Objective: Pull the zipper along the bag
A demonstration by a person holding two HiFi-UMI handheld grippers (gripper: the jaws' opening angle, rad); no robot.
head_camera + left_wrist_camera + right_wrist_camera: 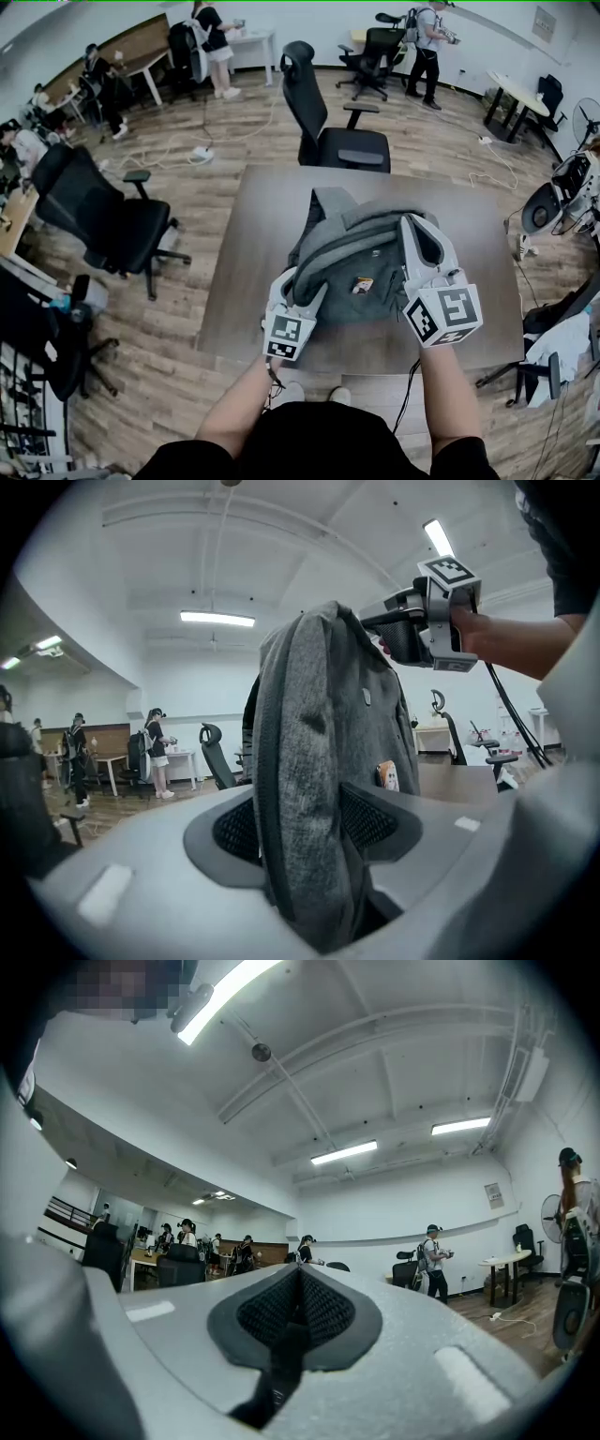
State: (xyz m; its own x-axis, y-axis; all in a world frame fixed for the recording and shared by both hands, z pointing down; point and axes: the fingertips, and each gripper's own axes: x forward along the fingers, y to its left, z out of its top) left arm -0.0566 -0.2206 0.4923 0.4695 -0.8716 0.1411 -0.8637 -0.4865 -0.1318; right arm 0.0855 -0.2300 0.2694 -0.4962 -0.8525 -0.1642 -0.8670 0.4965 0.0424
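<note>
**Grey bag held at mid-table, room on every side**

The grey bag sits on the brown table, nearer the person's edge than the far one, with bare tabletop to its left, right and beyond. A small orange patch shows on its near face.

The left gripper is at the bag's near left corner. In the left gripper view its jaws stand apart around a thick fold of the bag. The fabric fills the gap up to both pads but does not look squeezed.

The right gripper reaches the bag's upper right edge. The left gripper view shows it up at the bag's top. Its own view shows the jaws together on a thin dark strip; whether that is the zipper pull cannot be told.

A black office chair stands close against the table's far edge, and another chair stands off to the left across open wood floor. A fan and other equipment crowd the floor beyond the table's right edge. Other people stand well apart along the far wall.
</note>
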